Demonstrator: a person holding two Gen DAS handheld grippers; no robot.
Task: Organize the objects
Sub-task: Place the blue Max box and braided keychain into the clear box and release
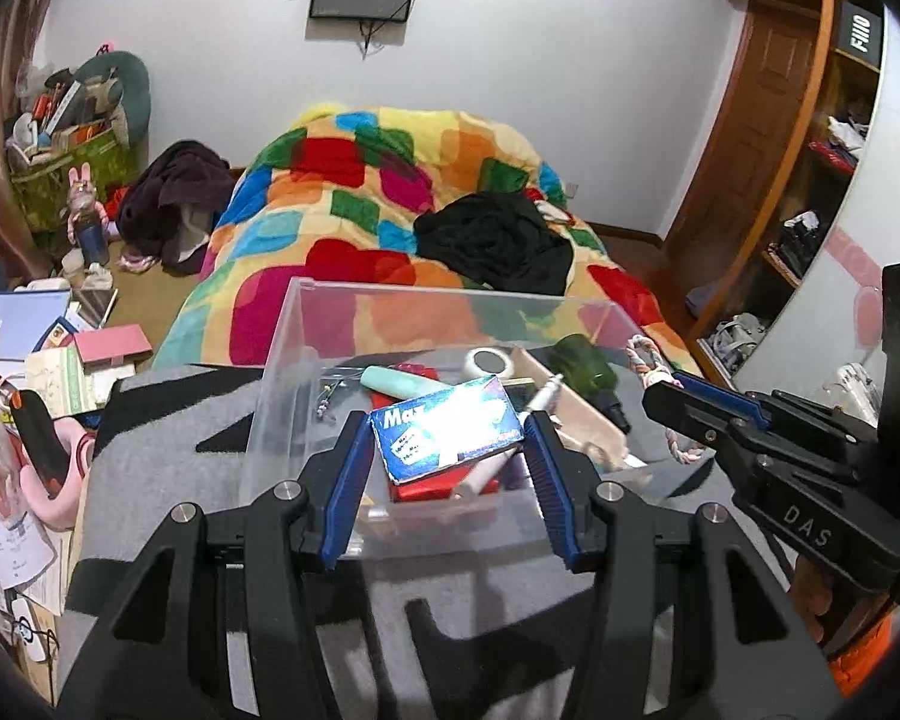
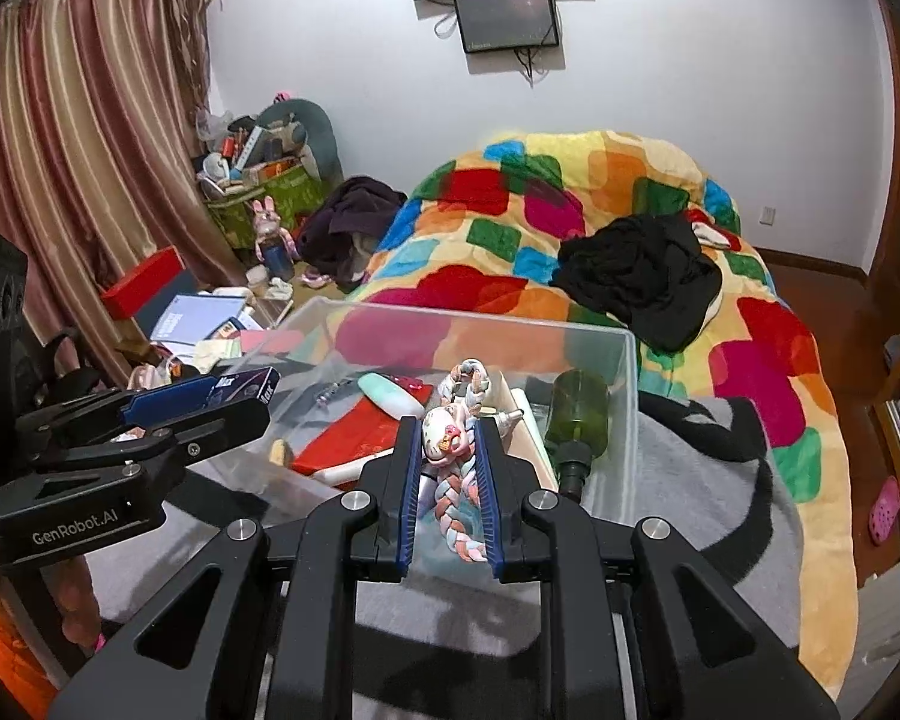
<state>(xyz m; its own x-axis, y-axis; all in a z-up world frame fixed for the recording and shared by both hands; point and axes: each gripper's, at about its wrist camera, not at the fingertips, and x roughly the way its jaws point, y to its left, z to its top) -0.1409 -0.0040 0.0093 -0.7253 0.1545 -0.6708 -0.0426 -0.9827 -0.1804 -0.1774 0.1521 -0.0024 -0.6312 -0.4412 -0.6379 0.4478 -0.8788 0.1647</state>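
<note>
My left gripper (image 1: 447,435) is shut on a blue box (image 1: 447,429) printed "Max", held over the near side of a clear plastic bin (image 1: 282,360). It also shows in the right wrist view (image 2: 243,390), at the bin's (image 2: 624,372) left edge. My right gripper (image 2: 448,435) is shut on a braided pastel rope toy (image 2: 450,438) with a small figure on it, held above the bin's near wall. In the left wrist view the rope (image 1: 642,360) hangs from that gripper (image 1: 669,387) at the bin's right side.
The bin holds a green bottle (image 2: 576,405), a red packet (image 2: 354,438), a mint oval case (image 2: 390,399), a tape roll (image 1: 489,360) and a wooden divider (image 1: 576,405). It stands on a grey and black blanket (image 2: 690,468). Behind lies a bed with a colourful quilt (image 2: 570,192). Clutter lies at left (image 1: 60,348).
</note>
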